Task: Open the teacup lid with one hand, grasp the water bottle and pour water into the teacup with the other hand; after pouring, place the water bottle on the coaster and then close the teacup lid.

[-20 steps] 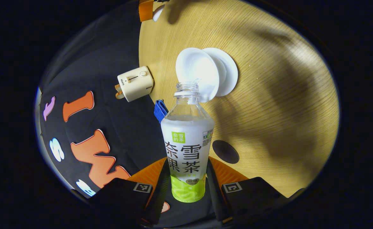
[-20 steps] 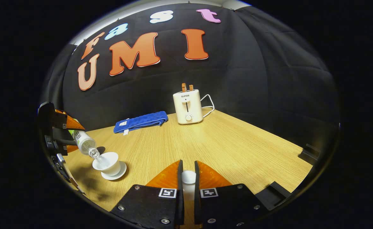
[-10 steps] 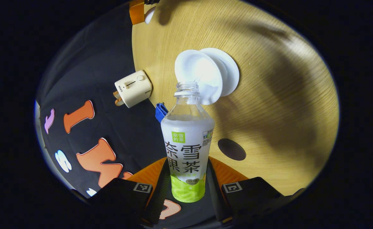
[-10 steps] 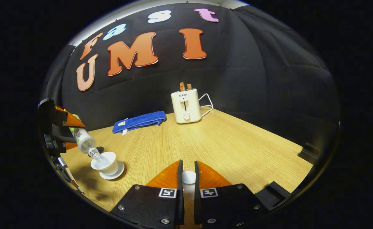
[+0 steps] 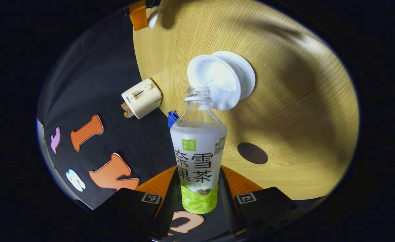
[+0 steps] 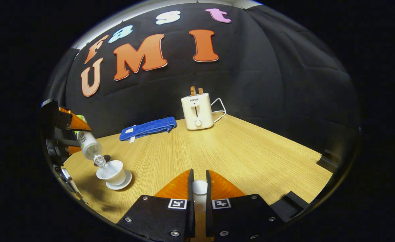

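Observation:
My left gripper [image 5: 197,198] is shut on the water bottle [image 5: 198,151], uncapped and tilted mouth-down over the white teacup [image 5: 214,80] on its saucer [image 5: 246,72]. A thin stream of water runs into the cup. The dark round coaster [image 5: 252,153] lies on the table beside the bottle. In the right gripper view the tilted water bottle [image 6: 90,144] hangs over the teacup [image 6: 111,172] at the far left, held by the left gripper [image 6: 68,134]. My right gripper [image 6: 198,188] is shut on the white teacup lid [image 6: 199,191], held above the table.
A cream toaster [image 6: 196,111] with a white cord stands at the table's back edge against the black cloth wall. A folded blue towel [image 6: 148,128] lies left of it. The wooden table [image 6: 238,154] stretches wide between the cup and the right side.
The left gripper has tipped the bottle further, mouth staying over the cup while the pour goes on. The right gripper with the lid has stayed still.

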Demonstrator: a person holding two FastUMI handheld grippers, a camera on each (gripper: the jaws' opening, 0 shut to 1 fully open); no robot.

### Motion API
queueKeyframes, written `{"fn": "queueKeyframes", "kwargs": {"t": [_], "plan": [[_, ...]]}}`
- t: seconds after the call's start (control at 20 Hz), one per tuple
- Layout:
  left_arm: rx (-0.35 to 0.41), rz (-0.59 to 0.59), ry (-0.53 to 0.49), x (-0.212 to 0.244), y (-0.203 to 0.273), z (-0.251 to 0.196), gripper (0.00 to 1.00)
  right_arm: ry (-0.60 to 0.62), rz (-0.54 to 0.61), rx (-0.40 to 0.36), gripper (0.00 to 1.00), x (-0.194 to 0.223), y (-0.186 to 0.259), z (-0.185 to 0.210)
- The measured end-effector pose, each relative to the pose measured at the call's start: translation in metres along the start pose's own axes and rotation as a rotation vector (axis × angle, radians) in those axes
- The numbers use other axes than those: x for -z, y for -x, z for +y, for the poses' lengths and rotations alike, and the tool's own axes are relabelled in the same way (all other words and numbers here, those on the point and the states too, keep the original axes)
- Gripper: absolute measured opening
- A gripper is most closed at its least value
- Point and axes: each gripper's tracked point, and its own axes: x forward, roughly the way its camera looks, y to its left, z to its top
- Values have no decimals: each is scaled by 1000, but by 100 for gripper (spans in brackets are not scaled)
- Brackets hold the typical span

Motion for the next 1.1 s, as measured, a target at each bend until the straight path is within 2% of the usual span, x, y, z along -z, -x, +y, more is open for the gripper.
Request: {"fn": "queueKeyframes", "kwargs": {"t": [0.15, 0.2, 0.45, 0.85, 0.9, 1.0, 1.1], "plan": [[1, 5, -16, 1, -3, 3, 64, 1, 2, 0, 13, 1, -1, 0], [0, 5, -20, 1, -4, 3, 69, 0, 3, 1, 13, 1, 0, 0], [2, -22, 27, -2, -5, -2, 66, 3, 8, 4, 13, 3, -2, 0], [67, -77, 362, -13, -9, -39, 63, 10, 14, 3, 13, 3, 0, 5], [76, -86, 408, -15, -9, -43, 70, 11, 16, 2, 13, 4, 0, 6], [70, -112, 494, -20, -7, -45, 64, 16, 16, 0, 13, 3, 1, 9], [61, -136, 591, -22, -3, -44, 63, 23, 16, -3, 13, 2, 2, 13]]}}
